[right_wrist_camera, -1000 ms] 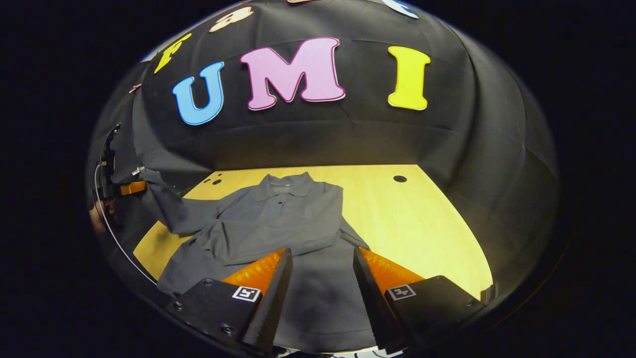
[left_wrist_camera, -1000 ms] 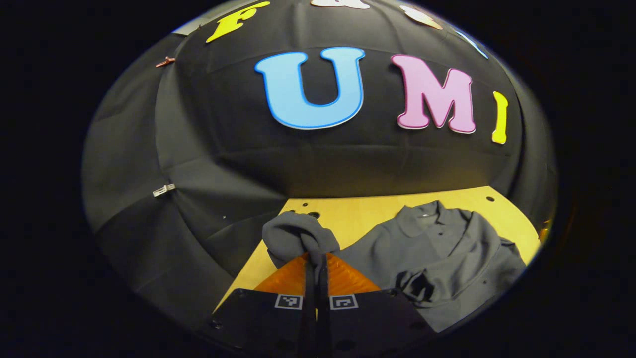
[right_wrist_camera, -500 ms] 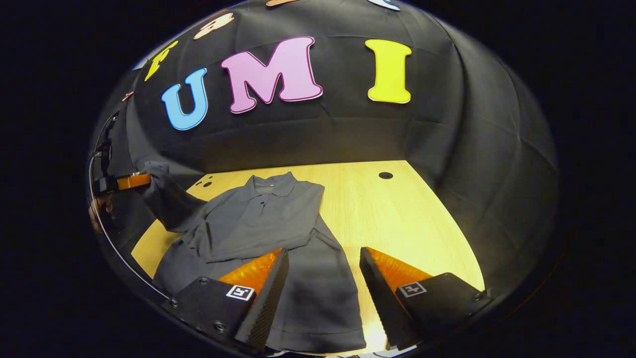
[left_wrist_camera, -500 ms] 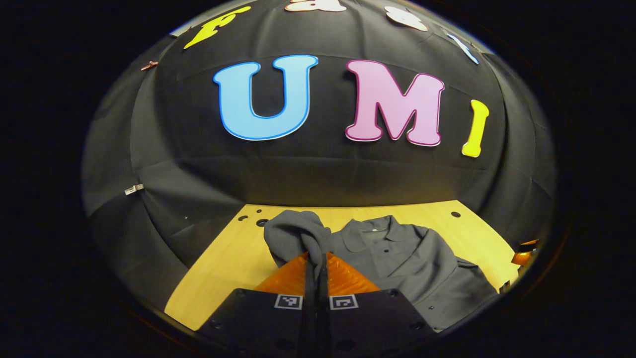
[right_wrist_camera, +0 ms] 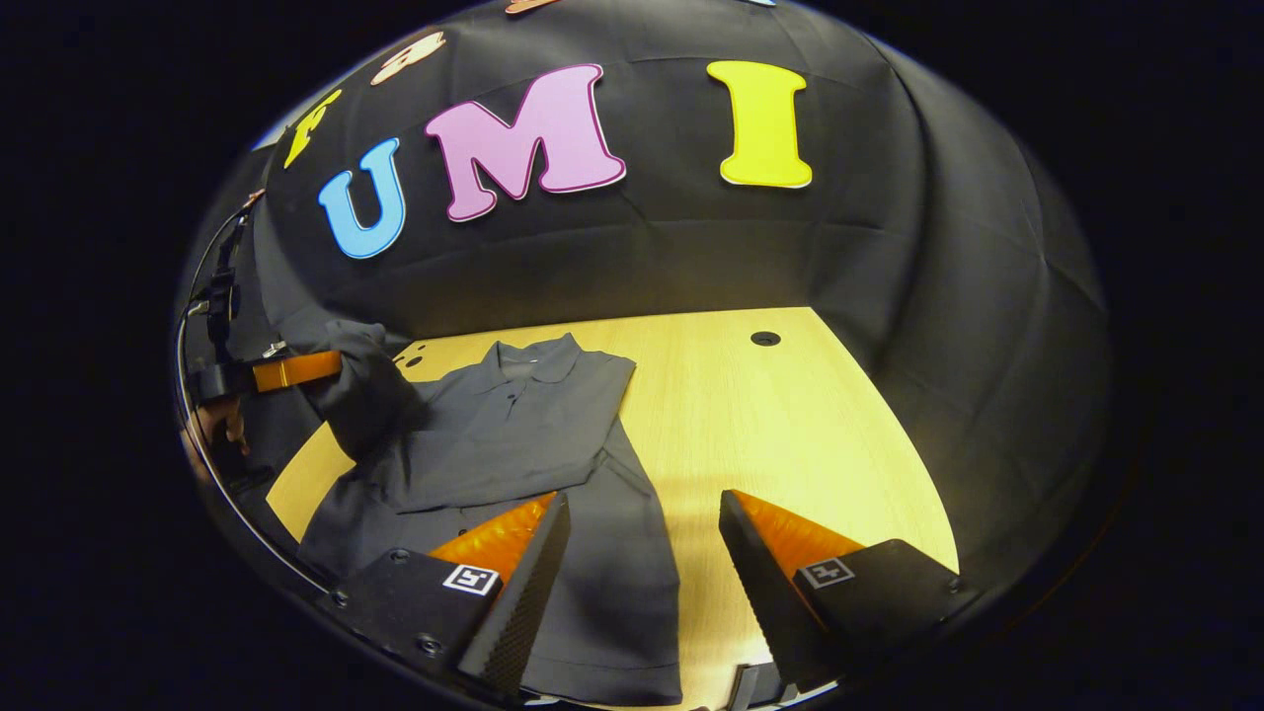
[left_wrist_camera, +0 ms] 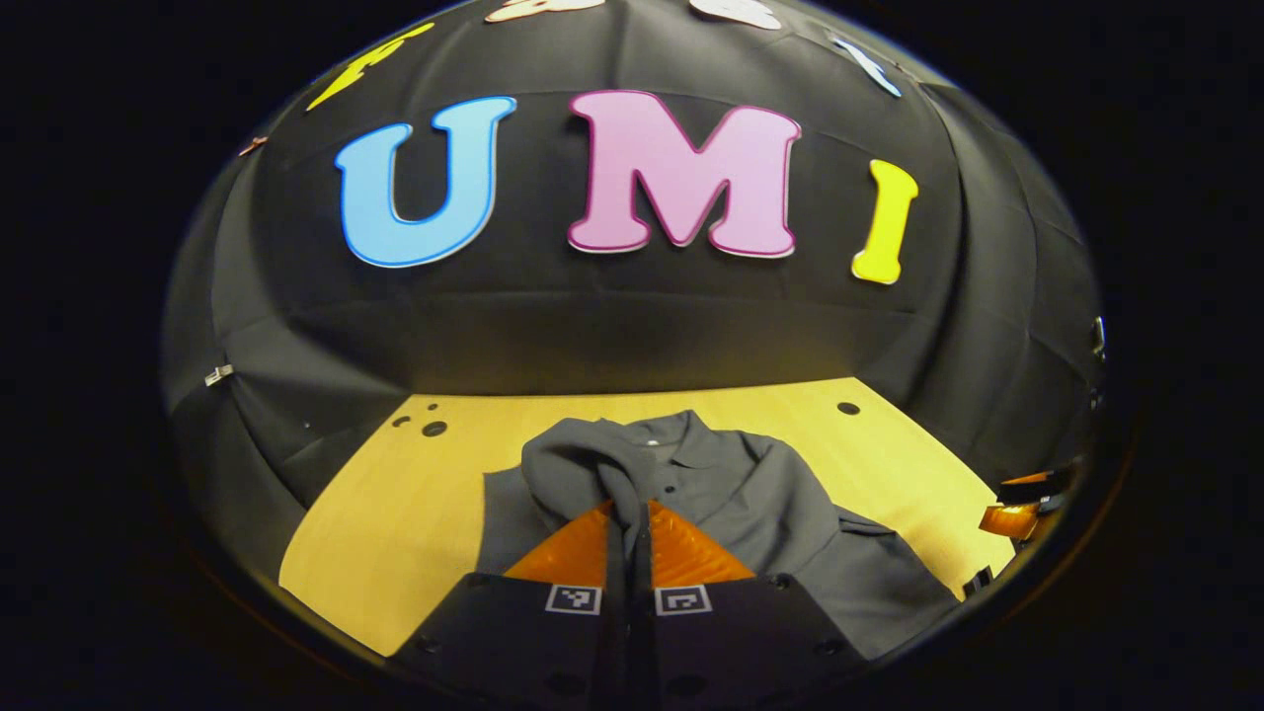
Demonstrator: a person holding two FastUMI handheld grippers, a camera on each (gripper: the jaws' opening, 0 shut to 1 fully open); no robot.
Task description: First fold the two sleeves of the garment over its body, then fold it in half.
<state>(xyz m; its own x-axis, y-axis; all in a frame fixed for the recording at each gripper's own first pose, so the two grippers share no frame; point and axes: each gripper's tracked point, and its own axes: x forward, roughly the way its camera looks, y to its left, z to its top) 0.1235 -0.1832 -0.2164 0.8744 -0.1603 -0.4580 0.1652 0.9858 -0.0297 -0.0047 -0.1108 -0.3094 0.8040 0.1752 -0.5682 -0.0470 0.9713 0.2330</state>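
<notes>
Left gripper (left_wrist_camera: 628, 513) pinches grey sleeve (left_wrist_camera: 583, 469) – lifted above shirt (right_wrist_camera: 513, 434) on wooden table (right_wrist_camera: 790, 425). Right gripper (right_wrist_camera: 642, 553) spread – hovering over shirt's lower part.

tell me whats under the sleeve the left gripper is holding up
Below the lifted sleeve lies the grey shirt, with bare wooden table beside it. What the shirt covers is hidden.

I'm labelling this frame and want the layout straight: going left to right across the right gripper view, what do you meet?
Left gripper pinching the lifted sleeve → grey shirt lying on the table → bare wooden table, with a dark hole near its far edge.
</notes>
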